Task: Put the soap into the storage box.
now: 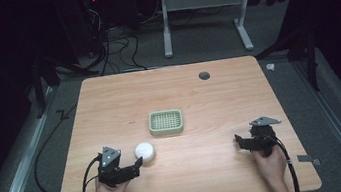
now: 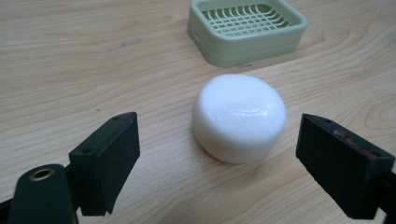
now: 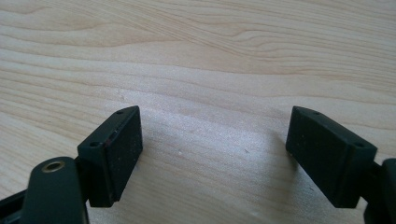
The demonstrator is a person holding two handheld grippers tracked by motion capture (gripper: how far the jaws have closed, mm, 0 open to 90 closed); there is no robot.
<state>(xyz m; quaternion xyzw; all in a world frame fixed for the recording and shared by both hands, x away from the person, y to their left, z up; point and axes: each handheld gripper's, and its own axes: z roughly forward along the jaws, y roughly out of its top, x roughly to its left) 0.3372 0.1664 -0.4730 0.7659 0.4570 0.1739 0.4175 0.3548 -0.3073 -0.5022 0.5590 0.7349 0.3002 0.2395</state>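
A round white soap bar (image 1: 144, 152) (image 2: 239, 117) lies on the wooden table (image 1: 199, 97), just in front of a pale green slotted soap dish (image 1: 166, 122) (image 2: 246, 29). My left gripper (image 1: 135, 165) (image 2: 217, 154) stands open right behind the soap, one jaw off to each side of it and neither touching. My right gripper (image 1: 239, 141) (image 3: 212, 149) rests open low over bare wood near the table's right front, with nothing between its jaws.
A dark round grommet (image 1: 204, 75) sits near the table's far edge. Cables (image 1: 116, 48) and a white desk frame (image 1: 202, 15) lie on the floor beyond the table. Metal rails (image 1: 17, 168) run along both sides.
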